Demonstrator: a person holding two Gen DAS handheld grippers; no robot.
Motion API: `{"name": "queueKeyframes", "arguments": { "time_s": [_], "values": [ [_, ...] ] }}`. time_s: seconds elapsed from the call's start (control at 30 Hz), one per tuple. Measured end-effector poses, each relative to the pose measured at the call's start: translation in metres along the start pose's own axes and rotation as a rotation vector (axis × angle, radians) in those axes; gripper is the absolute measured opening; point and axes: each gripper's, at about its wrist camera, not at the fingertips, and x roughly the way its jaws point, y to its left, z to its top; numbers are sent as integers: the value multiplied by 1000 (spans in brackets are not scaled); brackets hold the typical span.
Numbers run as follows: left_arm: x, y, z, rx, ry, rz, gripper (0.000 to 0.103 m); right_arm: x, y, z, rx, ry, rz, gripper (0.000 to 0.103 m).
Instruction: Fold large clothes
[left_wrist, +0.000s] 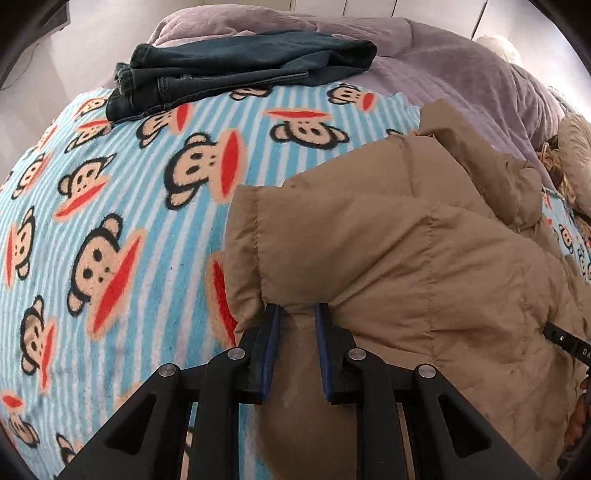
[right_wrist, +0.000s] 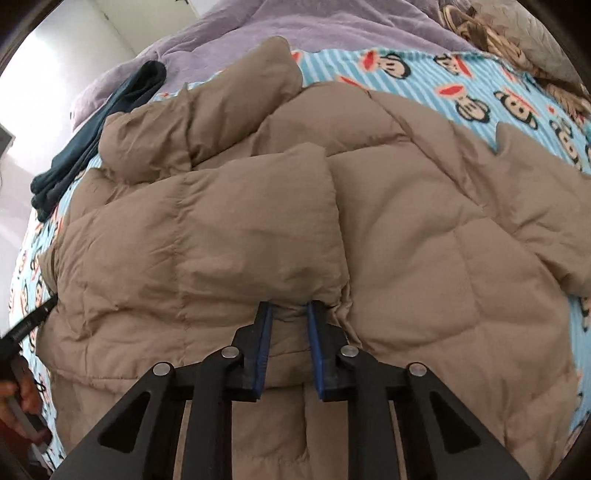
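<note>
We see a tan puffer jacket spread over a striped monkey-print blanket. In the right wrist view the jacket fills the middle and lower part of the frame, its quilted panels lying in soft folds, with one padded flap doubled over the rest at the centre. In the left wrist view it takes the right half, its edge bunched up at centre bottom.

The left gripper sits at bottom centre of its frame, jaws drawn in close and pinching a gathered ridge of the jacket between the blue pads. The cloth rises from the pads in a tight pleat.

The right gripper is at bottom centre of its own frame, jaws narrow, with a small fold of the jacket's edge between the blue pads. The pads seem to press on that fold, though the puffed fabric hides the contact, so we cannot be certain.

At the left edge of the right wrist view, a hand and part of a black tool show beside the jacket's rim.

Folded jeans lie in the upper left of the left wrist view, partly on the blanket and partly on a lilac duvet that runs across the top. A pale patterned bundle rests in the upper right of the right wrist view, too blurred to name.
</note>
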Motion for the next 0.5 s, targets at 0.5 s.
{"name": "queueKeyframes", "arguments": {
  "time_s": [0.5],
  "values": [
    [-57,-16,-9,-54,37,73,22,-49,-40,-19,79,18,-50,32]
  ]
}}
